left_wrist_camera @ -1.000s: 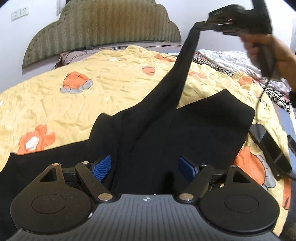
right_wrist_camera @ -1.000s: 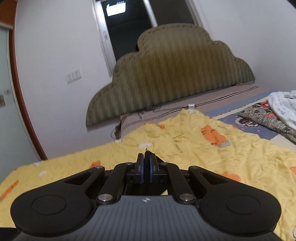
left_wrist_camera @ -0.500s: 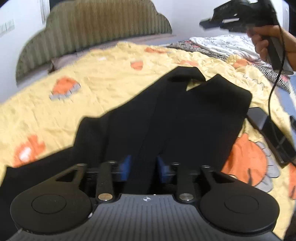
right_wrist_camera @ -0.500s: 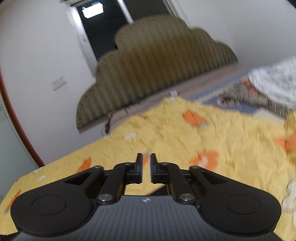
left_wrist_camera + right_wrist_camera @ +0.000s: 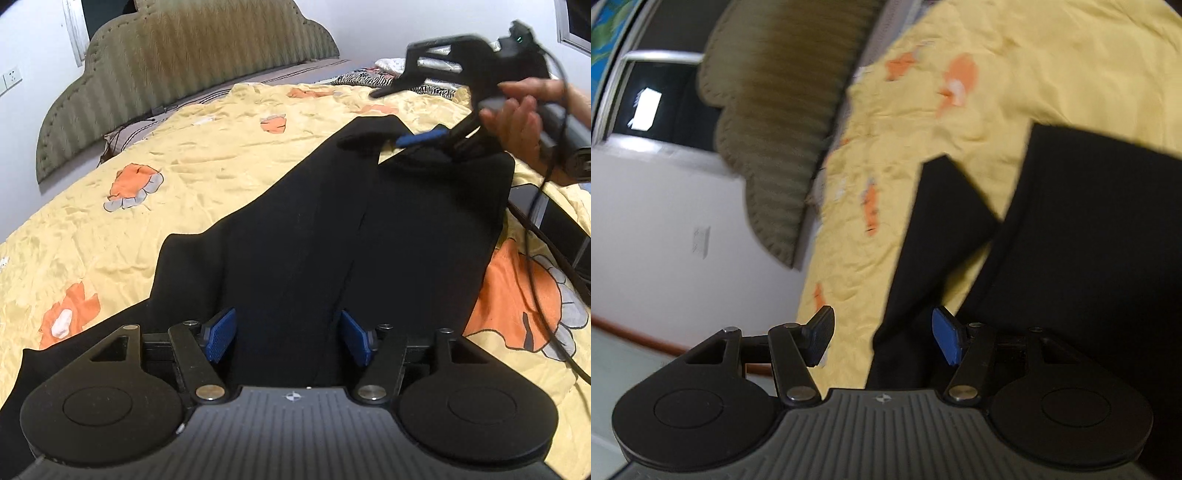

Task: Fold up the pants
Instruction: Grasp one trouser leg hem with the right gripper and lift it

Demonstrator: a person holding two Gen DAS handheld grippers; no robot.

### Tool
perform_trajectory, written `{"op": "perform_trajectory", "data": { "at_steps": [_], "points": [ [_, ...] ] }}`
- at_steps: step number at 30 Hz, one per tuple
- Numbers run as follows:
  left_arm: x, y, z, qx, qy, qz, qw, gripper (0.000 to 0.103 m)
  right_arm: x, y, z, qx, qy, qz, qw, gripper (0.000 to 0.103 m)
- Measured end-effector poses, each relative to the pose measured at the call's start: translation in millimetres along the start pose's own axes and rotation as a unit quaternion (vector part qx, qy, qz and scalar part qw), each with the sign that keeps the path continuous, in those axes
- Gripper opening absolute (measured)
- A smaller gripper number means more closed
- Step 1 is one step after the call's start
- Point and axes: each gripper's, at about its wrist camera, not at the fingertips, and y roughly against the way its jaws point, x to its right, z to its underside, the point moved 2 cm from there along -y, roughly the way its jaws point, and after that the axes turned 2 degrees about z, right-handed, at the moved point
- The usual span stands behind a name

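Note:
Black pants lie flat on the yellow flowered bedspread, one leg laid across beside the other, its end at the far side. My left gripper is open just above the near part of the pants, holding nothing. My right gripper is open, tilted, and hovers over the far ends of the legs. In the right wrist view the right gripper is open above the pants, empty.
A padded green headboard stands at the bed's far end. Zebra-print and white bedding lies at the far right. A black box with a cable lies right of the pants.
The right gripper let go of the lifted pant leg, opened wide and tilted downward. The leg now lies flat on the bed. The left gripper narrowed briefly, then opened again.

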Motion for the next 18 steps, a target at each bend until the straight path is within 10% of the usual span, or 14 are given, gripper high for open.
{"op": "perform_trajectory", "data": {
  "at_steps": [7,11,18],
  "points": [
    [-1,1,2,0.003,-0.013,0.002,0.9999,0.070,16,-18,-25,0.086,-0.056,0.013,0.995,0.055],
    [-2,2,1,0.010,-0.018,0.031,0.9993,0.069,5,-14,-32,0.108,-0.009,0.027,0.994,0.007],
    [-1,-6,-3,0.012,-0.020,0.037,0.9990,0.069,-27,13,-34,0.131,0.077,-0.001,0.988,0.003]
  ]
}}
